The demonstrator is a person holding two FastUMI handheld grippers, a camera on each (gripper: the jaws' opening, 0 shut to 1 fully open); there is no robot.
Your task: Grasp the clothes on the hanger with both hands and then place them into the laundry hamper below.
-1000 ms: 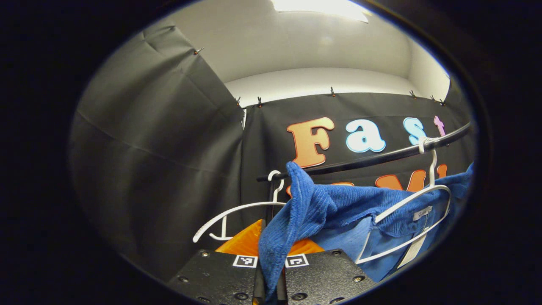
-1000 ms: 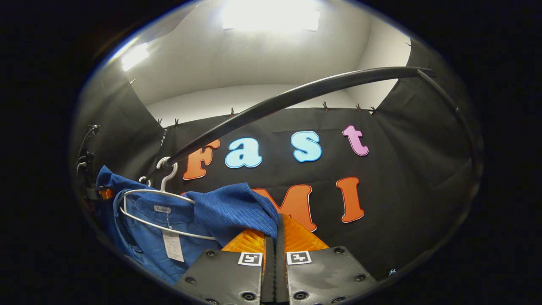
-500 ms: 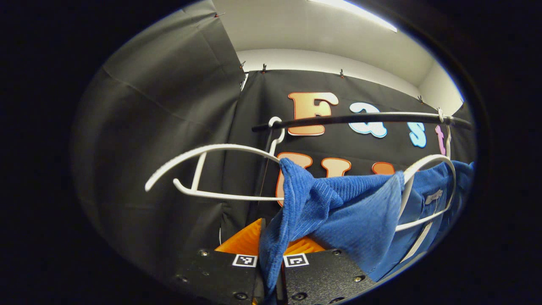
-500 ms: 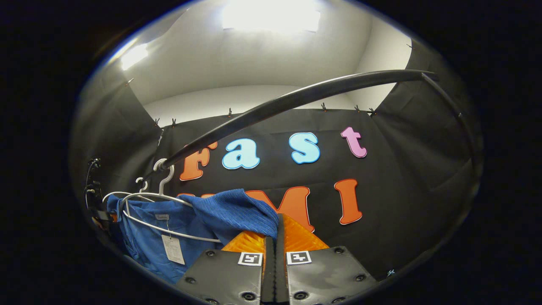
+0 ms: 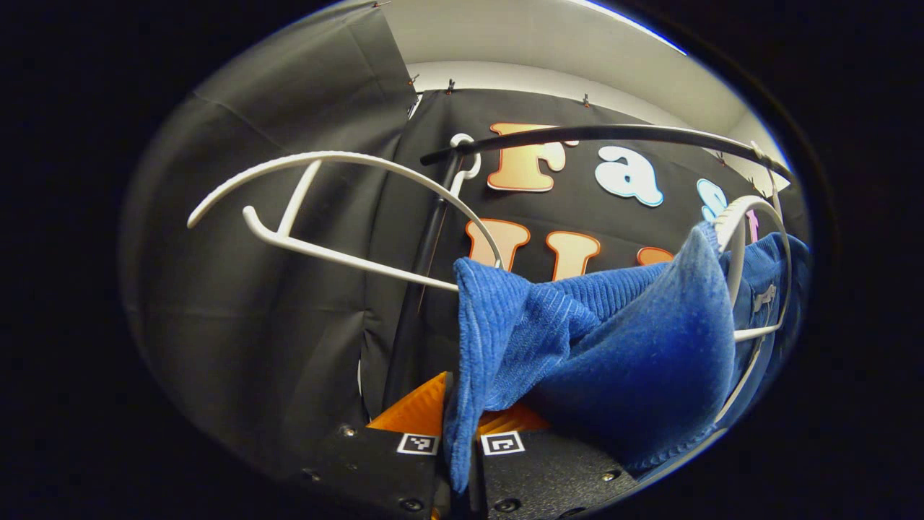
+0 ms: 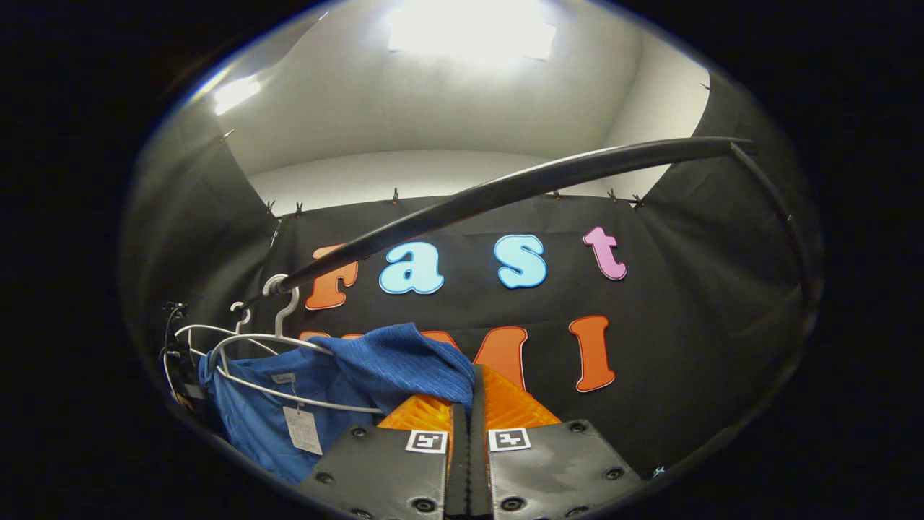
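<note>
A blue ribbed garment (image 5: 621,339) stretches from my left gripper (image 5: 462,426), which is shut on a fold of it, across to a white hanger (image 5: 751,217) at the right. That hanger still sits inside the neck and hangs from the black rail (image 5: 613,133). In the right gripper view the same blue garment (image 6: 390,365) runs from its hanger (image 6: 289,343) at the lower left to my right gripper (image 6: 465,404). The right gripper's jaws are closed on the other shoulder of the cloth. The rail (image 6: 520,188) arcs overhead.
An empty white hanger (image 5: 339,209) hangs at the rail's left end, close above and left of my left gripper. A black upright post (image 5: 426,267) stands under that end. Black cloth walls close the booth behind and at both sides.
My left gripper has dropped and drawn the cloth with it, so the rail and empty hanger sit higher in its view and the shoulder has slid along the hanger. The right gripper has sunk slightly.
</note>
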